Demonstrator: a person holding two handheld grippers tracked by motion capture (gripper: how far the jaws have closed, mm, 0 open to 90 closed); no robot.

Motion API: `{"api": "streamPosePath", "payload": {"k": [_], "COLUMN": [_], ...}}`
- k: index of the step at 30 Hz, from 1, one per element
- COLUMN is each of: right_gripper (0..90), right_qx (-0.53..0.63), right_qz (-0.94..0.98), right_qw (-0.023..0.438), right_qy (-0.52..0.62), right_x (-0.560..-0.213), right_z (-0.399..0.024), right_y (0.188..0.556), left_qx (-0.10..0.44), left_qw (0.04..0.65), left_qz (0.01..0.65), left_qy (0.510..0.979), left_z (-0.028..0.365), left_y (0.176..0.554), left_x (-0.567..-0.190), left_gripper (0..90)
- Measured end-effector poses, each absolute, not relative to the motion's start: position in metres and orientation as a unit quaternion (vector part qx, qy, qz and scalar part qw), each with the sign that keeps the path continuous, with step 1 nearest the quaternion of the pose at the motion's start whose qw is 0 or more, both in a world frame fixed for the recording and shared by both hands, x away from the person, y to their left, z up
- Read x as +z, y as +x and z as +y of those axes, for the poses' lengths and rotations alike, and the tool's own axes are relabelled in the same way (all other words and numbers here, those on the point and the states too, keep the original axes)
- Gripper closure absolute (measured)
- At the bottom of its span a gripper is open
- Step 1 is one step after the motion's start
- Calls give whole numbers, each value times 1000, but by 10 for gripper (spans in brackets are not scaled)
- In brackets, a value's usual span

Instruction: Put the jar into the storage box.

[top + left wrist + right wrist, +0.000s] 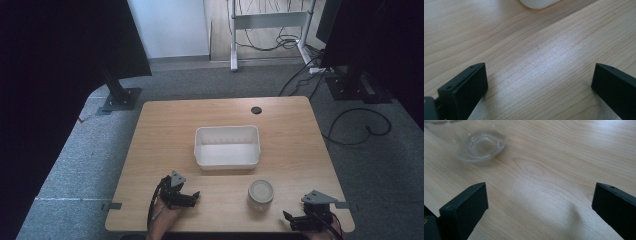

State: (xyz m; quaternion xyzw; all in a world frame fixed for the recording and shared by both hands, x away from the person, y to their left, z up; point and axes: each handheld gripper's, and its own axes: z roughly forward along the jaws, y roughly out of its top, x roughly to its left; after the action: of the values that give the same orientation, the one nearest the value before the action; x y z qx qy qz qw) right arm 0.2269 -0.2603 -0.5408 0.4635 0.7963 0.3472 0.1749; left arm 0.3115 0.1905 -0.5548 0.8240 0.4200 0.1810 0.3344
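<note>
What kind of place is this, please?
Probably a lab or workshop set up for recording: a wooden table on grey carpet, loose cables, and dark stands beside it.

Glass jar (pixel 474 142) top cut off; bin (pixel 539 3) mostly cropped.

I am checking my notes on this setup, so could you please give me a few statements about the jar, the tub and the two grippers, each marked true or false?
1. The glass jar stands on the table outside the white tub. True.
2. The right gripper is shut on the jar. False: its jaws are wide open, apart from the jar.
3. The left gripper has open jaws over bare wood. True.
4. The tub holds several items. False: it looks empty.
5. The jar lies nearer the left gripper. False: it lies nearer the right gripper.
</note>
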Motion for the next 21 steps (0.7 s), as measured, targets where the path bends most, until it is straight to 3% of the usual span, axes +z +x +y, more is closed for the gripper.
{"api": "streamPosePath", "payload": {"k": [21], "right_gripper": [21], "right_qx": [374], "right_qz": [810], "right_qw": [169], "right_qy": [419], "right_x": [-530], "right_z": [-237], "right_y": [234], "left_qx": [182], "left_qw": [333], "left_qz": [421], "left_qy": [824], "left_z": [190], "left_y": [312], "left_x": [-555], "left_gripper": [3]}}
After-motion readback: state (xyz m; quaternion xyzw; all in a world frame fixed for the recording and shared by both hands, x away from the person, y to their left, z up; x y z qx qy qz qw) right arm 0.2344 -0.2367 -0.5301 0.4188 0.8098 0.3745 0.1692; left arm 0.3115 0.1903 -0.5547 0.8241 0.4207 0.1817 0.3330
